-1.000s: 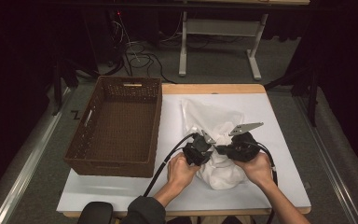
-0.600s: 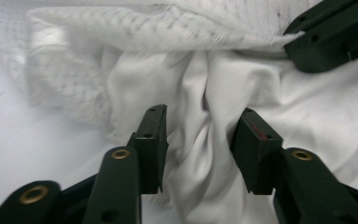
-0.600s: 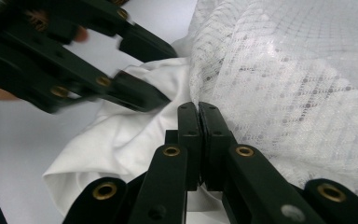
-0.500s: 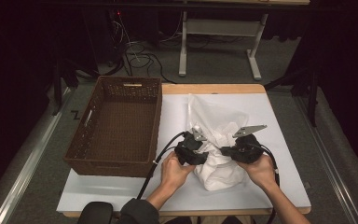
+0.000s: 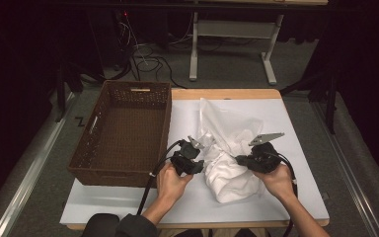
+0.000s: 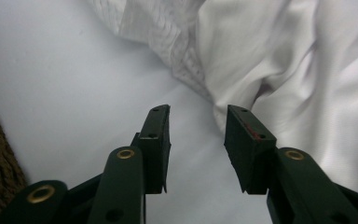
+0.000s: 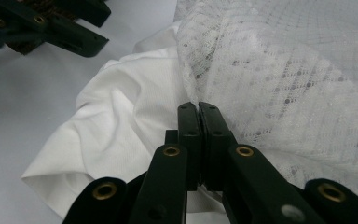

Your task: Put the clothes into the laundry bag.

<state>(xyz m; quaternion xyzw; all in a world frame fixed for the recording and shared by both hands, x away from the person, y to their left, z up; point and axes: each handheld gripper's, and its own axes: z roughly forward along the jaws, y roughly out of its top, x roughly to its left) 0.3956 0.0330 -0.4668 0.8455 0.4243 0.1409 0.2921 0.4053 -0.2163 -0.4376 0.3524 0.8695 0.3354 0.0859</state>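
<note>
Left gripper: your left gripper [image 5: 200,159] sits just left of the cloth [image 5: 229,168]. In its own view its jaws stand partly apart with only bare table between them. They have just been closing a little after opening; nothing is held. The cloth's edge lies just ahead and to the right of the right jaw.
Right gripper: your right gripper [image 5: 239,159] is at the cloth's right side, its jaws pressed together. In its own view [image 7: 198,108] they pinch the cloth where the plain white fabric meets the lace layer.
Cloth: a crumpled white bundle between your two grippers, resting on the table [image 5: 128,202]. Its lace part rises beyond the right gripper and spreads toward the far edge.
Basket: the brown wicker basket [image 5: 98,150] stands to the left of your left gripper, near it but apart, with its far end reaching further up the table. Nothing lies in it.
Beyond: a white desk frame [image 5: 193,49] and cables [image 5: 143,54] sit on the floor past the table.
</note>
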